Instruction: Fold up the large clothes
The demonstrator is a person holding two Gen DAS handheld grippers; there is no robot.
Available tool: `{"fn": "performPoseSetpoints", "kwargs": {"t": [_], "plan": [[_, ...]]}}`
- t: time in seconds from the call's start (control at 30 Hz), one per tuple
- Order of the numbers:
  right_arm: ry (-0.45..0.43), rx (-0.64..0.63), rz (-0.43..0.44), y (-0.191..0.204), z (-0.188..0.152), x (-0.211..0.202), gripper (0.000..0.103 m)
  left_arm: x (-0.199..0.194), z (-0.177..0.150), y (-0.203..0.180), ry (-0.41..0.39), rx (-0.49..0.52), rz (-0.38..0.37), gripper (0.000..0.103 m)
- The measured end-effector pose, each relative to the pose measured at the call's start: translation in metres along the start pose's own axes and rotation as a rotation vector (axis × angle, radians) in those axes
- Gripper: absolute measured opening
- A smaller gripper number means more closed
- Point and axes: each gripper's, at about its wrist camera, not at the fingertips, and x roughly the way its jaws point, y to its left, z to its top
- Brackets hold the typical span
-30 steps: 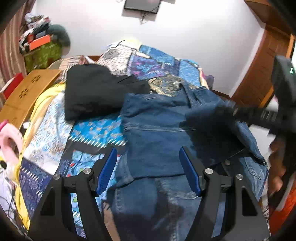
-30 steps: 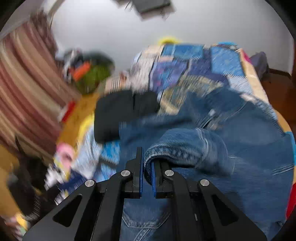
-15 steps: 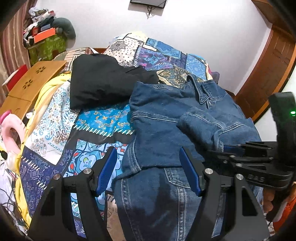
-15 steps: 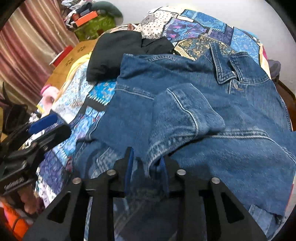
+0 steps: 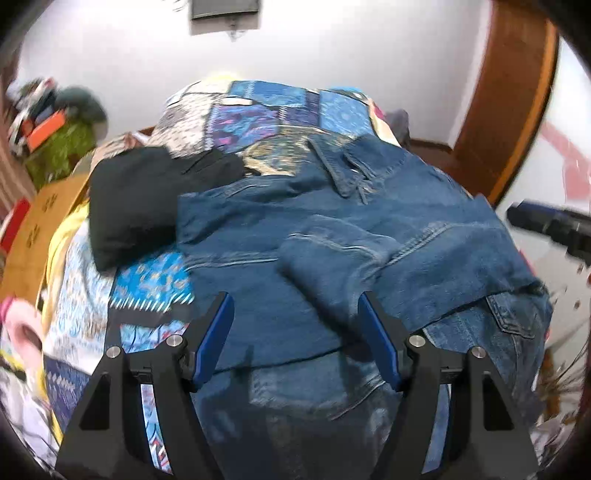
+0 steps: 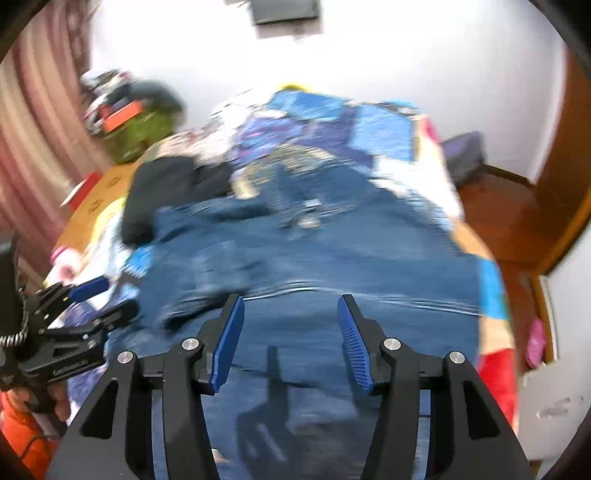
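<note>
Bearing blurred lettering [image 6: 70, 373]: left gripper [image 6: 110, 299]

Two garments lay on one patchwork bedspread [image 5: 266, 114] — one blue denim jacket [image 5: 369, 236] and one folded black garment [image 5: 140, 199]. Two grippers were in view — the left gripper [image 5: 295, 332] and the right gripper [image 6: 291, 332]. One dark screen [image 5: 225, 11] hung on the wall, and one wooden tray [image 5: 40, 229] sat beside the bed.
</note>
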Motion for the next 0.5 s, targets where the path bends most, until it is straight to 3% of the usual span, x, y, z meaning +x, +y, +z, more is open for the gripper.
{"fn": "performPoseSetpoints", "kwargs": {"t": [0.23,0.4,0.5], "plan": [[-0.017,0.142,-0.141,-0.073,-0.016,-0.014,0.053,0.051,0.006,-0.036,0.085,0.118,0.037,0.069],[0.001,0.244,-0.168,-0.111,-0.031,-0.013,0.053,0.080,0.010,-0.036,0.110,0.102,0.099,0.068],[0.019,0.297,-0.165,-0.125,-0.040,-0.009,0.053,0.083,0.018,-0.032,0.096,0.077,0.107,0.051]]}}
